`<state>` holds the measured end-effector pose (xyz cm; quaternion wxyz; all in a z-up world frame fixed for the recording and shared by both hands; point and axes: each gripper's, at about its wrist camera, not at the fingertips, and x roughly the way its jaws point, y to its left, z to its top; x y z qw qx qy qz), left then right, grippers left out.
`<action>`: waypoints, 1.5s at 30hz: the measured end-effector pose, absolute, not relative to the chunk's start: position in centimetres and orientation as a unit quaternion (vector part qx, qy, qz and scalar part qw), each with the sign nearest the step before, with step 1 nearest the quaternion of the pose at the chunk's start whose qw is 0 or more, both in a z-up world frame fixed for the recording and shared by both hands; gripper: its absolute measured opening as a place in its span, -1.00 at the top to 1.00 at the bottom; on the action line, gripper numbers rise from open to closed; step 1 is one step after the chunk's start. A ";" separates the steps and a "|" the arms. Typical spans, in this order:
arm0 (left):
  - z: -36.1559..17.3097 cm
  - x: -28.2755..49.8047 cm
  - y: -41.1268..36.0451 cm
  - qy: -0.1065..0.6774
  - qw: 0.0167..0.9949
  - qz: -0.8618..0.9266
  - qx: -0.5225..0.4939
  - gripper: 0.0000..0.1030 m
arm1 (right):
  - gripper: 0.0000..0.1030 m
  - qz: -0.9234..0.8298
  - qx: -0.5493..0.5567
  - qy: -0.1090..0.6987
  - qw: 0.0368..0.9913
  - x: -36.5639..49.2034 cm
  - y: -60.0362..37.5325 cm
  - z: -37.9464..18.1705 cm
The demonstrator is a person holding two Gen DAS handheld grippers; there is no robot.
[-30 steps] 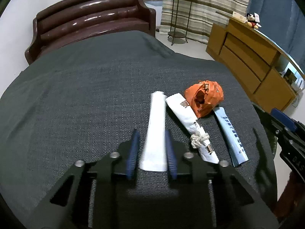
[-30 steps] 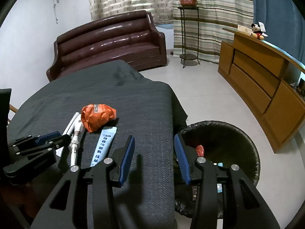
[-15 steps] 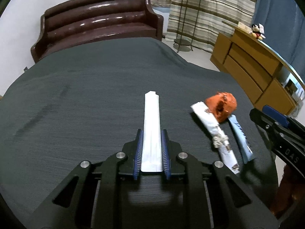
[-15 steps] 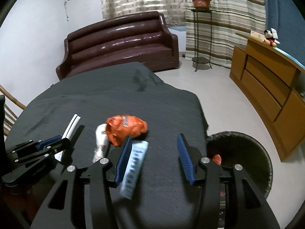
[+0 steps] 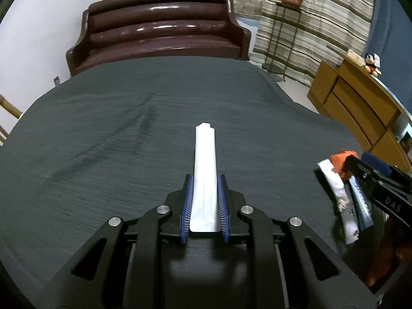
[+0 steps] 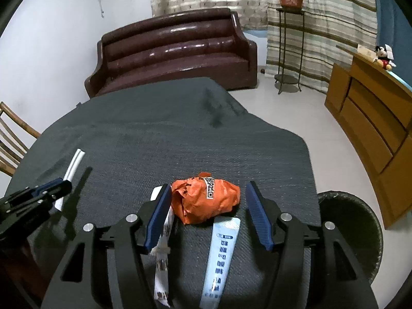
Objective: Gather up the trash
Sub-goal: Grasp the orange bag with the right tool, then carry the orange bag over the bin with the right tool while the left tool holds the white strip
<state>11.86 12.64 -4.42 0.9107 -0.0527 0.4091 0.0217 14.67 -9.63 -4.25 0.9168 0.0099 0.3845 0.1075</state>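
A: What is changing on the table (image 6: 180, 139)?

B: The biggest shift is the views: both are now sitting further left over the dark woven cloth than a second ago. The bin (image 6: 360, 221), a black mesh tub, is slipping to the lower right edge of the right view, where earlier it was filling the lower middle.

A: And the right gripper (image 6: 208, 219)?

B: Its jaws are opening, released, holding nothing. They are now framing the orange wad (image 6: 206, 200) at lower centre, a crumpled, crinkly foil lump; before, they were over bare cloth. That looks like lining up the next pick.

A: The left gripper (image 5: 204, 206)?

B: Clenched on the white strip (image 5: 205, 170), a long, flat, smooth sachet running up the centre of the left view. A second ago the jaws were wide around it; now the ribbed blue pads are pressing its edges so it is bowing.

A: Smaller bits?

B: A pale blue printed tube (image 6: 221, 255) and a knotted white wrapper (image 6: 162, 252), both thin and limp, are lying at the bottom of the right view.
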 end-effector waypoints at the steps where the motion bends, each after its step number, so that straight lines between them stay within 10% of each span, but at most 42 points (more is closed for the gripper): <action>1: -4.5 11.9 12.8 0.410 0.910 0.023 -0.054 0.63 | -0.15 0.108 0.013 0.387 0.916 14.9 -9.6 -4.3; 45: -2.7 9.5 0.2 0.383 0.918 -0.105 -0.023 0.63 | 0.00 -0.008 0.034 0.341 0.939 9.0 -19.1 -2.5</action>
